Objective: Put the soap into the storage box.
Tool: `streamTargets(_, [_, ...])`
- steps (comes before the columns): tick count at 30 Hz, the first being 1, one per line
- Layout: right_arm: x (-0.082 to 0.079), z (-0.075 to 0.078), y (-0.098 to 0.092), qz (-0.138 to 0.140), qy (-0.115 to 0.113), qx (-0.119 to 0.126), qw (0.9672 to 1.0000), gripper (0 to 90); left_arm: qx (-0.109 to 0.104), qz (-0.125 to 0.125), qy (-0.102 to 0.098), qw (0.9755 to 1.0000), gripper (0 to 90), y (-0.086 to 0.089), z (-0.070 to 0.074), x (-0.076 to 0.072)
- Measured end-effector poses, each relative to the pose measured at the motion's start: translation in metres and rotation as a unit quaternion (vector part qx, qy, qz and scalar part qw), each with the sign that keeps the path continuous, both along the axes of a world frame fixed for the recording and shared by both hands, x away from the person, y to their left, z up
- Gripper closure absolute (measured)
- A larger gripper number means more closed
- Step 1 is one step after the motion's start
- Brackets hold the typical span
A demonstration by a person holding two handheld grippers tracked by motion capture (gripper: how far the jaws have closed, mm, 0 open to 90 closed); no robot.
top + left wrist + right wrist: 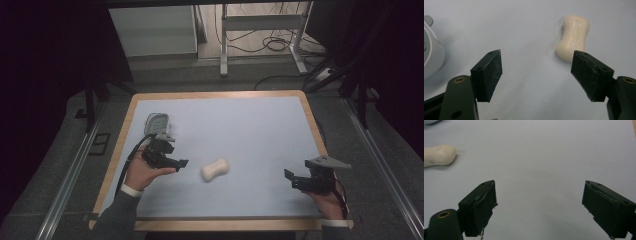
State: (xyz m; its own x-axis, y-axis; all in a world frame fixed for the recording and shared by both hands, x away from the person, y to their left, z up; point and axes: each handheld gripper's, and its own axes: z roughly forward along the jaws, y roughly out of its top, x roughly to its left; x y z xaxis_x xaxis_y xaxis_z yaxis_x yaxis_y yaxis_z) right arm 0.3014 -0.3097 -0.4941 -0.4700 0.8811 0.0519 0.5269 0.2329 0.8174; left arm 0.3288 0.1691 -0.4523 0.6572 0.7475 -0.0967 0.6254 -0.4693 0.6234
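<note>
Lying just beyond the wide-open left tool (536,75), the soap bar (573,37) sits well apart from the open right tool (539,207).

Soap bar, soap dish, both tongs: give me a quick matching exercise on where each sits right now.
Things:
1. soap bar
2. soap dish
3. left tongs
4. right tongs

Places or states:
A. open, near the table's right edge
B. lying bare mid-table between both tongs
C. open, just left of the soap
D. far left of the mat, beyond the left hand

Pairs: 1-B, 2-D, 3-C, 4-A
</note>
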Motion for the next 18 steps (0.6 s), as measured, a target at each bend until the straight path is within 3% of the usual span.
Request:
streamTargets(6, [0.001, -0.003, -0.001, -0.005, 0.007, -0.007, 0.9999, 11.8, 0.011, -0.017, 0.002, 0.9998, 26.3, -0.015, -0.002, 0.007])
streamTargets(11, [0.000, -0.001, -0.002, -0.003, -0.004, -0.004, 1.0000, 11.8, 0.023, -0.032, 0.004, 0.9992, 26.7, -0.029, -0.002, 0.011])
streamTargets(18, [0.000, -0.002, -0.002, -0.004, -0.002, -0.006, 1.0000, 11.8, 0.038, -0.048, 0.012, 0.9980, 27.8, -0.046, -0.004, 0.017])
